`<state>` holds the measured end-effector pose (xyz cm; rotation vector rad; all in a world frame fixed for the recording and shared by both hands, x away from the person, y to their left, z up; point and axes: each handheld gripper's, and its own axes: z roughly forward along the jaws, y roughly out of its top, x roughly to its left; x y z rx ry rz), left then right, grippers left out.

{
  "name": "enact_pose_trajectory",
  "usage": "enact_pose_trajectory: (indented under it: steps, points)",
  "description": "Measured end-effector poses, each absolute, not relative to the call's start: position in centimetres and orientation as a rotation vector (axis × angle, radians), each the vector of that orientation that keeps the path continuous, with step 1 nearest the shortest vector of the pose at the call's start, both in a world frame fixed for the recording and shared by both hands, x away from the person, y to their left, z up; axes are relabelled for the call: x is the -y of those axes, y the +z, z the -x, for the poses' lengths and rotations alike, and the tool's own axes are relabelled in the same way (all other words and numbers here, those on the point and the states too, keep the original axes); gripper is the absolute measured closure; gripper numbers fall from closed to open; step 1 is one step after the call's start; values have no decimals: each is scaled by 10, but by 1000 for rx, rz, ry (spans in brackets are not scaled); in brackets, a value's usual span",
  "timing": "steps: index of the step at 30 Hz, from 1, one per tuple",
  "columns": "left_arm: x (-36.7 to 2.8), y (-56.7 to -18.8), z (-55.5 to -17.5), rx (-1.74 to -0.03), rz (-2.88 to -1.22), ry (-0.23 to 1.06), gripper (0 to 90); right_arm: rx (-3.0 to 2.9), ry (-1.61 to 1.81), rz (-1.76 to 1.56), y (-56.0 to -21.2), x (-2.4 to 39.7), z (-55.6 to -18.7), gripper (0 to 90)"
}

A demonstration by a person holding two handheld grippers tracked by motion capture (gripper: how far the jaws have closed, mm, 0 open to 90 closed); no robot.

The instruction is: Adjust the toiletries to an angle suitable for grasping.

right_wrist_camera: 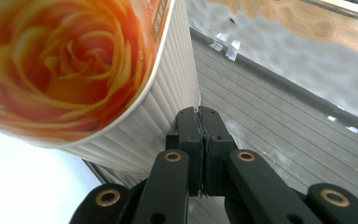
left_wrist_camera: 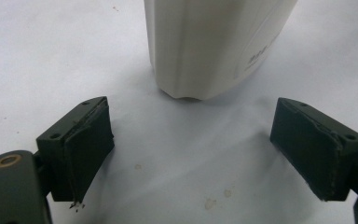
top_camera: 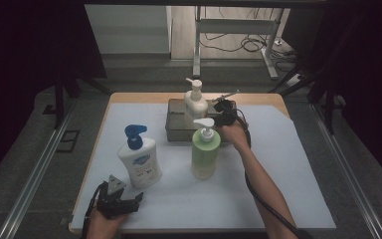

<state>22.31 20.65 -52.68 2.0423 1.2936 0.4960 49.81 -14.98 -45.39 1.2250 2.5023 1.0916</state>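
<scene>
Left tongs (top_camera: 115, 198): in my left hand at the near left edge of the table (top_camera: 278, 199), resting low on the white sheet; jaws stand wide apart with nothing between them. In the left gripper view the pads (left_wrist_camera: 86, 142) frame bare sheet, and the base of a white bottle stands just ahead of them, not touching.

Blue-pump bottle (top_camera: 140, 162): white body, blue pump head, upright on the sheet just beyond the left tongs. This is the white base (left_wrist_camera: 214, 46) seen ahead of the open jaws.

Green bottle (top_camera: 205, 152): upright, white pump, near the middle of the table, just in front of the tray and close beside my right forearm.

Grey tray (top_camera: 175, 124): shallow metal box at the far middle of the table; ribbed floor shows in the right gripper view (right_wrist_camera: 270, 116).

Rose-label bottle (top_camera: 195, 102): white pump bottle, standing upright inside the tray toward its left part. In the right gripper view its ribbed white wall and orange rose print (right_wrist_camera: 74, 60) sit just left of my jaws.

Right tongs (top_camera: 225, 110): reached over the tray's right part, beside the rose-label bottle; jaws pressed fully together, pad to pad, gripping nothing (right_wrist_camera: 203, 140). Whether they touch the bottle's wall I cannot tell.
</scene>
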Motion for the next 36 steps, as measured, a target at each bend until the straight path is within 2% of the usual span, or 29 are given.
enact_pose_trajectory:
  steps: [36]
  points:
    - [-207,-527,-223,-1294,-2042,494,125,-2599,1102,-1145,-461,117,-506,878]
